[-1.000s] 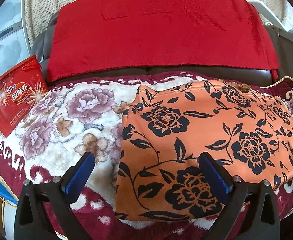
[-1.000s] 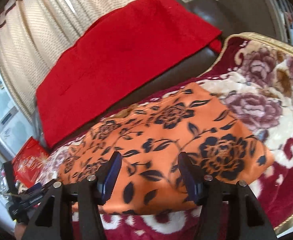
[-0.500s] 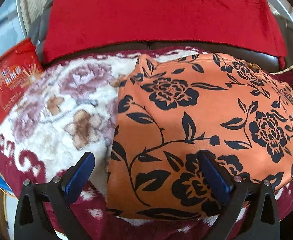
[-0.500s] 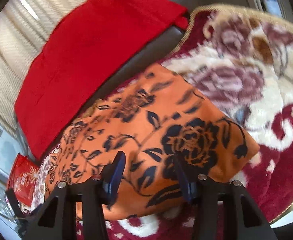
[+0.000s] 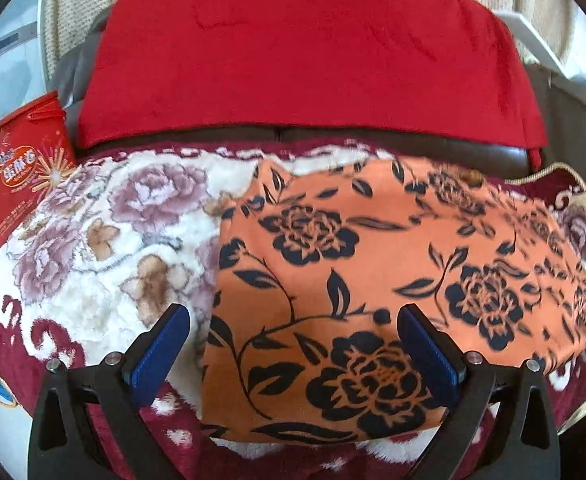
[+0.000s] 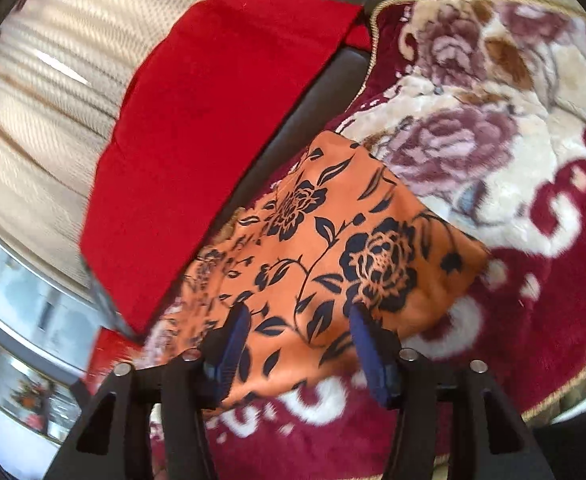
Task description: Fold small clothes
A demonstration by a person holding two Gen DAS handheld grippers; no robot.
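Note:
An orange garment (image 5: 373, 260) with a black flower print lies folded flat on a flowered plush blanket (image 5: 93, 240). My left gripper (image 5: 293, 344) hovers open and wide over the garment's near left corner. Its left finger is above the blanket and its right finger above the fabric. In the right wrist view the garment (image 6: 333, 248) runs away to the left. My right gripper (image 6: 299, 336) hangs over its near edge close to the right corner. Its jaws are opening; the cloth lies between and below them, and the pads do not press it.
A red cloth (image 5: 293, 60) drapes the dark sofa back (image 5: 373, 140) behind the garment. A red printed box (image 5: 17, 168) stands at the blanket's left end. A pale curtain (image 6: 45, 92) hangs behind. The blanket's gold-trimmed edge (image 6: 565, 384) runs near right.
The left view dipped toward the garment, then pulled back to about where it was. The right gripper rolled and slid toward the garment's right corner; its jaws narrowed, then widened.

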